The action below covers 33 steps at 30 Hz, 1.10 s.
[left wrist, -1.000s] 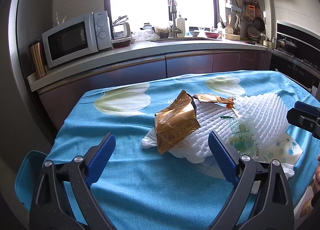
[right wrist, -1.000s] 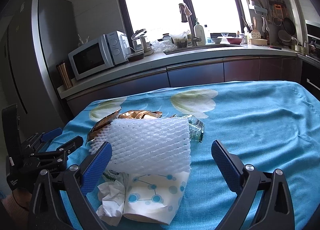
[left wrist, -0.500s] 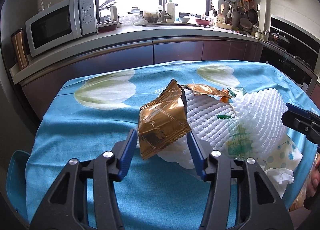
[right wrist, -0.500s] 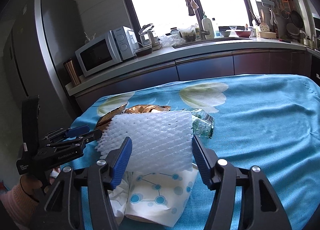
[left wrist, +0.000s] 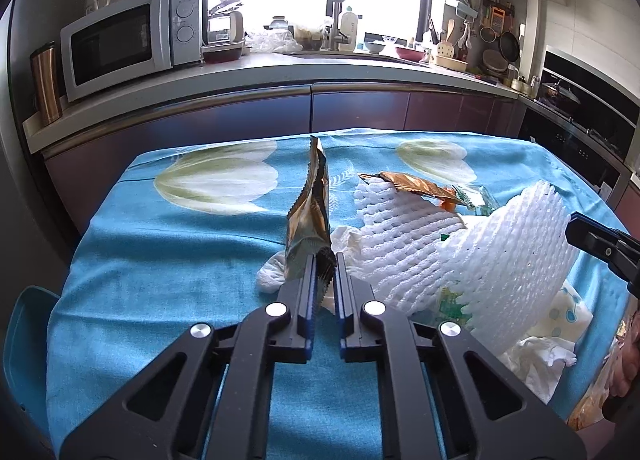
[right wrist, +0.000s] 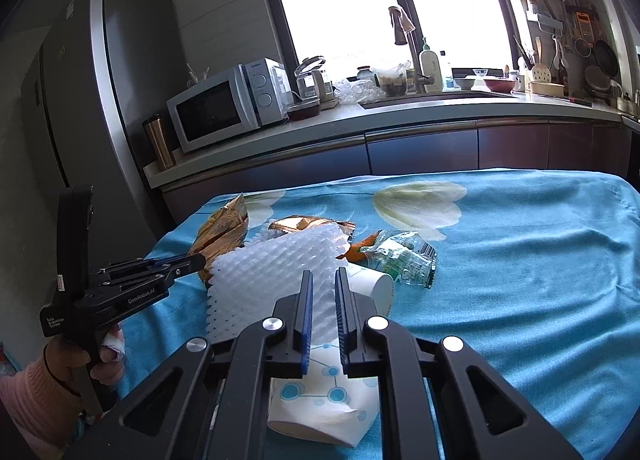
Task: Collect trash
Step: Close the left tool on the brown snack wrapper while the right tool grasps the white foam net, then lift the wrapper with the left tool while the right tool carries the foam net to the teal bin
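Note:
My left gripper (left wrist: 323,260) is shut on a gold snack wrapper (left wrist: 312,212), which stands on edge between its fingers; it also shows in the right wrist view (right wrist: 222,232). My right gripper (right wrist: 322,280) is shut on a white foam net sleeve (right wrist: 276,276), seen lifted at the right of the left wrist view (left wrist: 516,264). A second foam net (left wrist: 404,228), a second gold wrapper (left wrist: 416,186), a clear green-printed wrapper (right wrist: 400,254), a flattened paper cup (right wrist: 324,400) and crumpled tissue (left wrist: 536,360) lie on the blue tablecloth (left wrist: 168,260).
A blue bin's rim (left wrist: 24,336) sits below the table's left edge. A kitchen counter (left wrist: 280,72) with a microwave (left wrist: 128,40) and a sink runs behind the table. A fridge (right wrist: 92,100) stands at the left. The right half of the tablecloth (right wrist: 520,260) is bare.
Both grippers went from wide open to shut. The left one closed on the gold wrapper and turned it on edge. The right one closed on the foam net sleeve.

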Tool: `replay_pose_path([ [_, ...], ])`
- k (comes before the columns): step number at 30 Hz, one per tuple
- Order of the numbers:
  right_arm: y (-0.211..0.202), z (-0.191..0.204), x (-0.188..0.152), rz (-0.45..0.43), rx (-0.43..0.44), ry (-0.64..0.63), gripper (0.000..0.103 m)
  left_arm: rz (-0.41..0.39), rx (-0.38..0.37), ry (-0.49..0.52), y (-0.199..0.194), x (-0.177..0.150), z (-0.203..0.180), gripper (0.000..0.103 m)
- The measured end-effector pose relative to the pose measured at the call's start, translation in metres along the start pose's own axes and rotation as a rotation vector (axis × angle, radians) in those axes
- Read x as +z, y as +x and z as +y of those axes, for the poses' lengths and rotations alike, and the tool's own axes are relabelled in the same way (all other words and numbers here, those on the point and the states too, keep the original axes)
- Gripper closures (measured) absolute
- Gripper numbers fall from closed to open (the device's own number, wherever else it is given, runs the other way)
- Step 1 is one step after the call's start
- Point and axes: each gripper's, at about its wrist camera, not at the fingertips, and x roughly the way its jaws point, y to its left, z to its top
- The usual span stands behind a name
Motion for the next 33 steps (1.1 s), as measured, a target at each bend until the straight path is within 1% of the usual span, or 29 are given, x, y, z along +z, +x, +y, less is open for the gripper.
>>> replay_pose_path([
  [1,-0.001,0.001,0.001,-0.001,0.006,-0.003,0.097,-0.001,0.001,-0.004,-0.002,-0.001,0.002,0.096],
  [5,-0.005,0.006,0.003,-0.008,0.028,-0.011,0.098,-0.013,0.004,-0.018,-0.011,-0.002,0.006,0.099],
  [11,-0.012,0.019,0.010,-0.024,0.081,-0.025,0.098,-0.032,0.011,-0.030,-0.031,-0.005,0.011,0.099],
  [20,-0.025,0.052,0.026,-0.061,0.178,-0.070,0.099,-0.089,0.041,-0.076,-0.079,-0.012,0.039,0.100],
  [26,-0.020,0.068,0.030,-0.047,0.201,-0.082,0.099,-0.108,0.047,-0.101,-0.104,-0.022,0.058,0.100],
  [28,-0.017,0.072,0.030,-0.033,0.226,-0.070,0.099,-0.105,0.050,-0.109,-0.108,-0.024,0.062,0.100],
  [31,-0.015,0.082,0.032,-0.029,0.243,-0.082,0.099,-0.110,0.066,-0.123,-0.116,-0.030,0.073,0.100],
  [33,-0.013,0.092,0.034,-0.029,0.268,-0.091,0.099,-0.118,0.091,-0.127,-0.124,-0.032,0.084,0.100],
])
